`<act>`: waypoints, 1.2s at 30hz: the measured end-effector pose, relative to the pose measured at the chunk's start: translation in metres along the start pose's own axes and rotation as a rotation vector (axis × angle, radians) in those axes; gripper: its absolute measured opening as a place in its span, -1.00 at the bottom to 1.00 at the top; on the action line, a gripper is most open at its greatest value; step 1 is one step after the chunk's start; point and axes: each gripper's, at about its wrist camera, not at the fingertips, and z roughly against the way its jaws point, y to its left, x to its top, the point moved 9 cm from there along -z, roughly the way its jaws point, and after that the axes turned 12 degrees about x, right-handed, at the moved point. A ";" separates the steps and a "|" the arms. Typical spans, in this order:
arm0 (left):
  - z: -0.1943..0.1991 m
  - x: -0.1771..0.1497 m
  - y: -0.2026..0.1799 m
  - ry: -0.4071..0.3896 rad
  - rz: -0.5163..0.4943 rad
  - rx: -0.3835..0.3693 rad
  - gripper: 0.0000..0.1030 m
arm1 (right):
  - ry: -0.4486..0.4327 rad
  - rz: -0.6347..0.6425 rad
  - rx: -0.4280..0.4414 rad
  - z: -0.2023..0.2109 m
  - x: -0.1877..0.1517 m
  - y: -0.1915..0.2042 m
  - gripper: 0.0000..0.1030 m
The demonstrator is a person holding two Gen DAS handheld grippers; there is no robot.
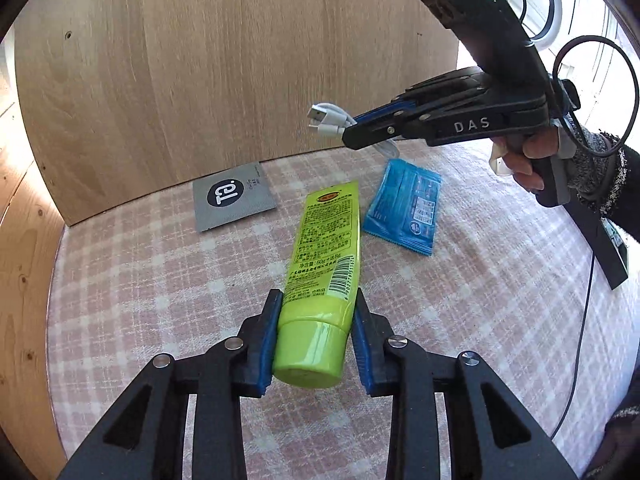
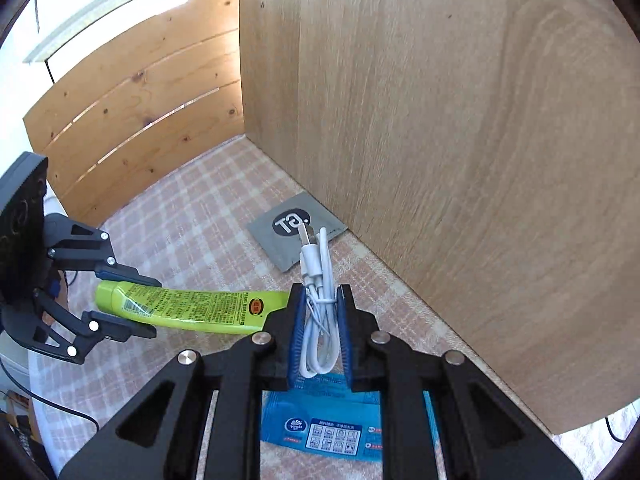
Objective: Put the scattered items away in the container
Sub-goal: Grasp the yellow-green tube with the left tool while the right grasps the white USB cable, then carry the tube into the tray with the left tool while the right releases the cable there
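Note:
My left gripper (image 1: 316, 312) is shut on a lime-green tube (image 1: 326, 240) at its cap end; the tube points away toward the wooden panel. From the right wrist view the tube (image 2: 192, 306) and the left gripper (image 2: 150, 306) show at the left. My right gripper (image 2: 319, 296) is shut on a coiled white USB cable (image 2: 316, 292) and holds it above the cloth; it shows in the left wrist view (image 1: 348, 130) with the cable (image 1: 326, 122) sticking out. A grey sachet (image 1: 234, 200) and a blue wipes pack (image 1: 404, 212) lie on the checked cloth. No container is in view.
A tall wooden panel (image 1: 240, 60) stands behind the items, and it also shows in the right wrist view (image 2: 460, 140). A slatted pine board (image 2: 132, 112) stands to the left. The pink checked cloth (image 1: 140, 280) covers the table. A black cable (image 1: 584, 320) hangs at the right.

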 end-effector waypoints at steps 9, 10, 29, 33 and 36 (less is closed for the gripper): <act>0.034 0.021 -0.026 -0.059 0.003 -0.008 -0.41 | -0.154 -0.069 0.007 0.089 -0.011 0.025 -0.70; 0.037 0.024 -0.031 -0.068 -0.002 -0.007 -0.41 | -0.169 -0.085 0.001 0.102 -0.016 0.026 -0.70; 0.108 0.114 -0.262 -0.258 -0.143 -0.290 -0.41 | -0.472 -0.557 -0.403 0.389 -0.237 -0.008 -0.70; 0.113 0.119 -0.337 -0.269 -0.200 -0.385 -0.41 | -0.501 -0.662 -0.518 0.442 -0.300 -0.022 -0.70; 0.120 0.121 -0.386 -0.272 -0.231 -0.449 -0.41 | -0.510 -0.724 -0.597 0.474 -0.343 -0.030 -0.70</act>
